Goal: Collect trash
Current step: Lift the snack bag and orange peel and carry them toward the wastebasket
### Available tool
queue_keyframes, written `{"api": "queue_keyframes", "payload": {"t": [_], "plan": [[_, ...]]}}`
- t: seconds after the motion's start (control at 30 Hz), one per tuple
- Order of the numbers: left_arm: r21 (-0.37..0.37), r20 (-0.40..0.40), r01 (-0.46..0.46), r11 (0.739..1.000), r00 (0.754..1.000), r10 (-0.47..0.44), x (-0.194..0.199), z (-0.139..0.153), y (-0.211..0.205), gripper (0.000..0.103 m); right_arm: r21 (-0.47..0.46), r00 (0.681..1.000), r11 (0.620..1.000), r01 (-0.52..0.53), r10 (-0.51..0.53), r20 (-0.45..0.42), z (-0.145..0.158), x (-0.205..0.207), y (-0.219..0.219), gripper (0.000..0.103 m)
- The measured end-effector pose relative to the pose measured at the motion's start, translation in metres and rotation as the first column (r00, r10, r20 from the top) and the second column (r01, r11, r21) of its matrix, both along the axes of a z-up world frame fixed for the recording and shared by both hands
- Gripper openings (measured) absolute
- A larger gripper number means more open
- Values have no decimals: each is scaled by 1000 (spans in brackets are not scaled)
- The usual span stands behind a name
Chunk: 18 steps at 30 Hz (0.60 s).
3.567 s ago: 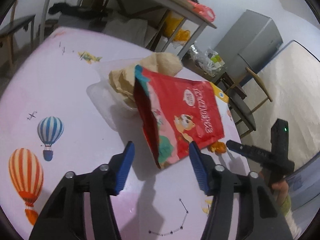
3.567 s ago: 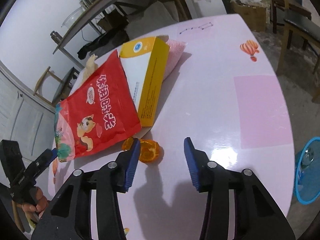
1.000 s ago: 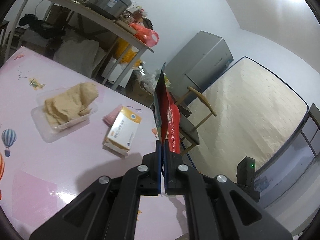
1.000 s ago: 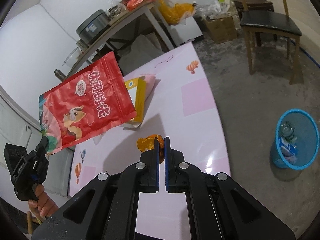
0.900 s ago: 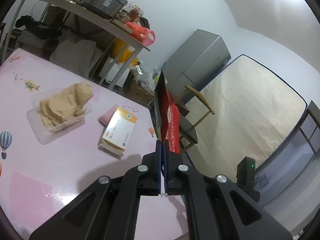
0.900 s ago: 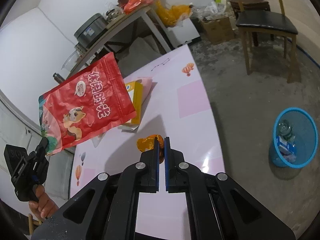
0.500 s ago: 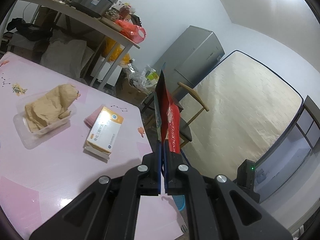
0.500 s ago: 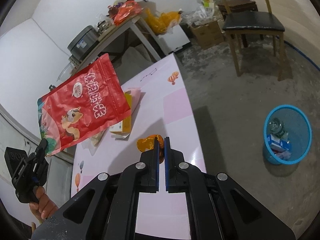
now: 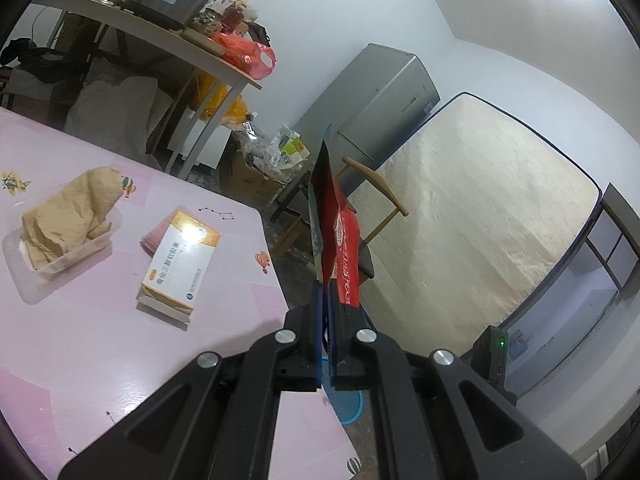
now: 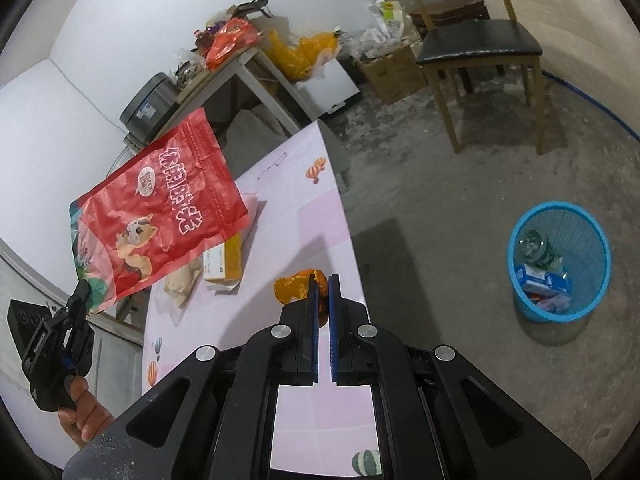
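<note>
My left gripper (image 9: pixel 325 294) is shut on the lower edge of a red snack bag (image 9: pixel 340 240), which stands up edge-on in front of it. The right wrist view shows the same red bag (image 10: pixel 160 208) hanging flat in the air from the left gripper (image 10: pixel 83 294), a hand below it. My right gripper (image 10: pixel 323 282) is shut on a piece of orange peel (image 10: pixel 292 289), held over the right edge of the pink table (image 10: pixel 304 216). A blue mesh bin (image 10: pixel 560 258) with some trash in it stands on the floor to the right.
On the pink table (image 9: pixel 80 340) lie a yellow-and-white box (image 9: pixel 180 258), a pink packet behind it, and a clear tray with crumpled brown paper (image 9: pixel 68 216). A wooden chair (image 10: pixel 480 46), boxes, a cluttered side table, a grey fridge (image 9: pixel 372 100) and a mattress stand around.
Both grippers have carried the bag and the peel sideways toward the table's edge. The blue bin has come nearer in the right wrist view. Both grips are unchanged.
</note>
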State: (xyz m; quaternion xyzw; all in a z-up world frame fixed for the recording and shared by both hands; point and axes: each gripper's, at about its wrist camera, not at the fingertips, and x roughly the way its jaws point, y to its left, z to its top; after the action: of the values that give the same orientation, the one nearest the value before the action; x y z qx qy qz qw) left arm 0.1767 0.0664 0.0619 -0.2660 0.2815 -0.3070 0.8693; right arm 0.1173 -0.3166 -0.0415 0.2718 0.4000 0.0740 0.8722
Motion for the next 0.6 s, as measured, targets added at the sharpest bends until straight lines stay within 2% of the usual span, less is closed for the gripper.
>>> {"api": "queue_keyframes", "payload": {"t": [0.6], "plan": [[32,7,41,999,999,-42,15,1,-44,1,46,998,997,69,-70,10,-12,-13,-41,3]]}}
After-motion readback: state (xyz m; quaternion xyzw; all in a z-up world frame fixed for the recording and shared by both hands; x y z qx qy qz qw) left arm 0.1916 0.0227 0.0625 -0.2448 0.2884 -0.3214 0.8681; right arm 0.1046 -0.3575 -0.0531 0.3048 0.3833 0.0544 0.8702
